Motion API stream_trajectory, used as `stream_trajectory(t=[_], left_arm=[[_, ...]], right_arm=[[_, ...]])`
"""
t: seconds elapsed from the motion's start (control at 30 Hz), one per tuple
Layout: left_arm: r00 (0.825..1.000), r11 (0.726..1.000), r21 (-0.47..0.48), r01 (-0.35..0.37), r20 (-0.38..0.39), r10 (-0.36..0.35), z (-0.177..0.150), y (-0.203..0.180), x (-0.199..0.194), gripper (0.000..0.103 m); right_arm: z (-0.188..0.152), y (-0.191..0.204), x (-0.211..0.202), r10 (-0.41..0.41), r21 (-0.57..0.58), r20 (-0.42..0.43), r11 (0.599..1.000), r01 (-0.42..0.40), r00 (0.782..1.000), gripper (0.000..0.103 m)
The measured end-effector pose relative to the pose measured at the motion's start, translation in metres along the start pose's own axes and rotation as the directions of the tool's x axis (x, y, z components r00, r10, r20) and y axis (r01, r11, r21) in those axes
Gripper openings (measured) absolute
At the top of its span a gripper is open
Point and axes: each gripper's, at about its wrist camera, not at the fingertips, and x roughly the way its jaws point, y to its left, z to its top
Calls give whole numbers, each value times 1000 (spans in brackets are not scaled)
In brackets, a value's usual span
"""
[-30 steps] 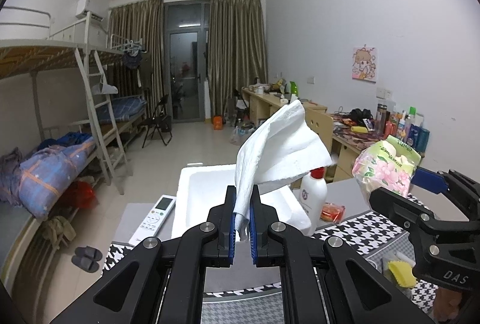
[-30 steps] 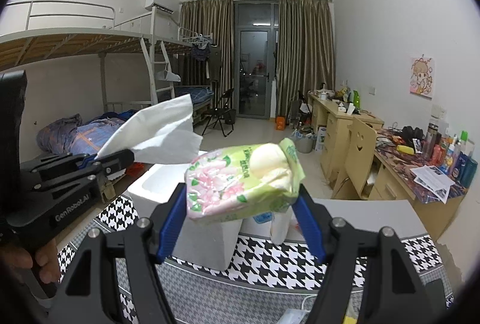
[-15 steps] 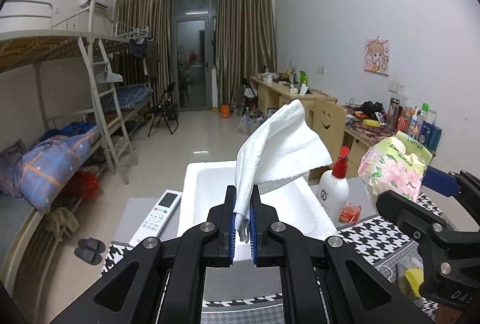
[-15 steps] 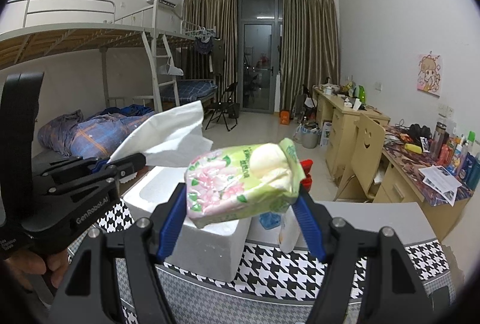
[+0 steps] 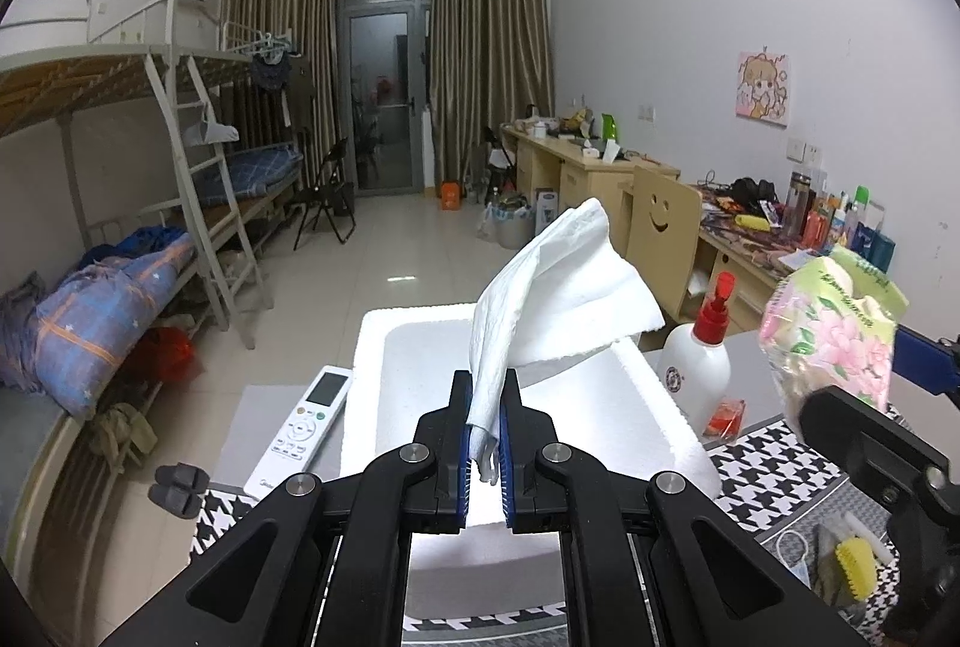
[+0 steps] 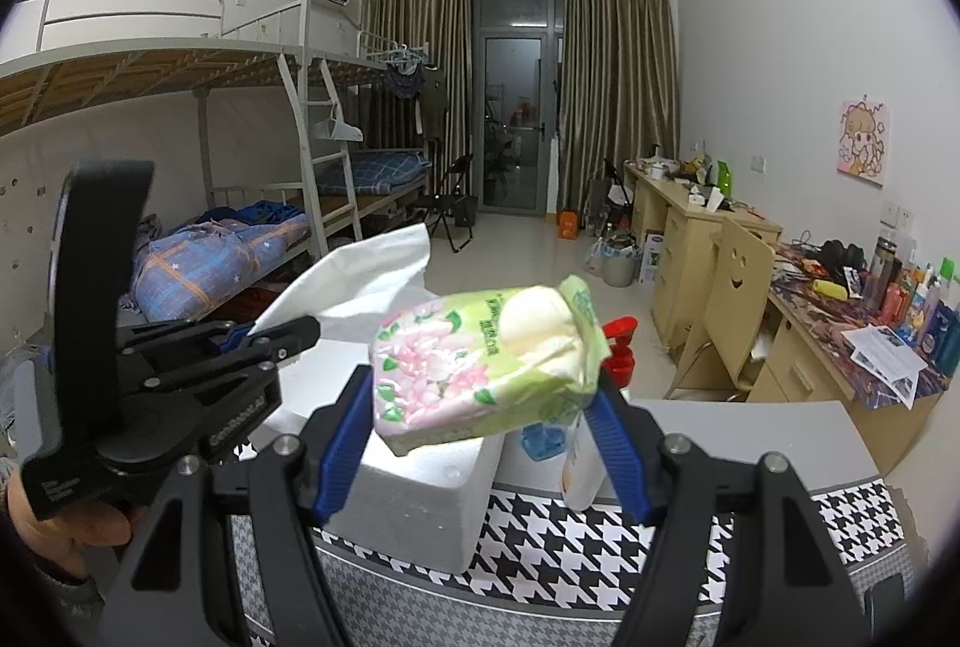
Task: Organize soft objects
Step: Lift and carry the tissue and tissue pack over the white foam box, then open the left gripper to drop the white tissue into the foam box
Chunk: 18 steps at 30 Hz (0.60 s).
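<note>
Left gripper [image 5: 485, 428] pinched tight on white tissue [image 5: 558, 287] above foam box [image 5: 408, 383]; right gripper [image 6: 480, 437], at 3 o'clock, clamped wide around tissue pack [image 6: 480, 359]

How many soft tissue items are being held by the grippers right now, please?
2: a white tissue pinched in the left gripper above the white foam box, and a floral tissue pack clamped in the right gripper. More may be hidden.

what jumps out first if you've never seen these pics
The left gripper pinches a white tissue that stands up above the open foam box. Beside it, the right gripper clamps a flowery green tissue pack over the houndstooth table.
</note>
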Motion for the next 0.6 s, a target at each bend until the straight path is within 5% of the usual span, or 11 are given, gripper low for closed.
stream_trajectory(t=[0.37, 0.43, 0.5, 0.6], left_arm=[[999, 1000, 18, 2, -43, -1, -3, 2, 26, 11], [998, 1000, 19, -3, -56, 4, -3, 4, 30, 20], [998, 1000, 8, -11, -67, 11, -4, 7, 33, 59], [999, 999, -1, -42, -33, 42, -4, 13, 27, 84]], right_arm=[[1, 2, 13, -17, -9, -24, 1000, 17, 1000, 73], [3, 5, 14, -23, -11, -24, 1000, 23, 999, 73], [4, 4, 14, -25, -8, -24, 1000, 25, 999, 73], [6, 3, 15, -33, -9, -21, 999, 33, 999, 73]])
